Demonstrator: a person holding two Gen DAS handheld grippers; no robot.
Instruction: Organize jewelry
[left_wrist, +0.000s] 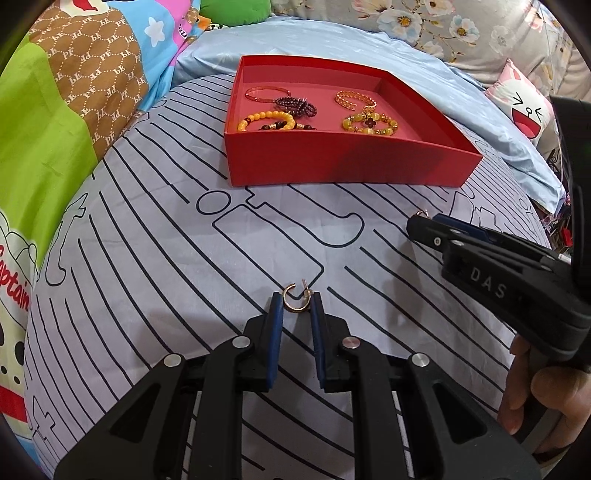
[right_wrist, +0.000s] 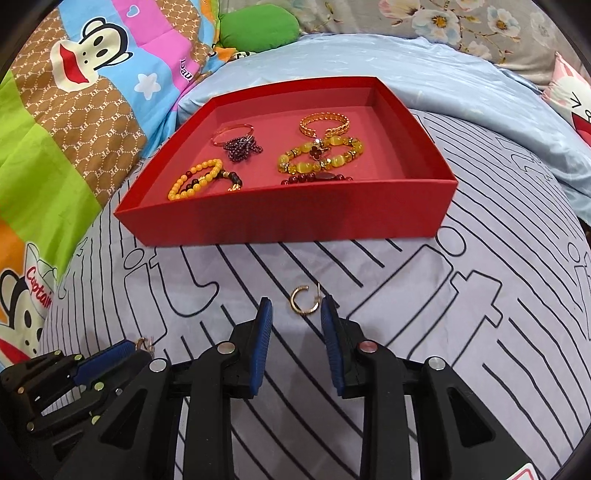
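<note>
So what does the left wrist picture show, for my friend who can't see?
The left gripper sits open around a small gold hoop earring lying on a striped sheet. Behind is a red box of bracelets; the right gripper comes in from the right.

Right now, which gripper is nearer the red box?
Right. The right gripper sits closer to the red box front wall, straddling a hoop earring; the left gripper is farther back, around a second earring.

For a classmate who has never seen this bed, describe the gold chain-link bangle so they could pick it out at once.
Find the red box on the striped sheet. The bangle lies toward its far right corner, just behind the yellow bead bracelet. It alone is woven gold links with no beads.
</note>
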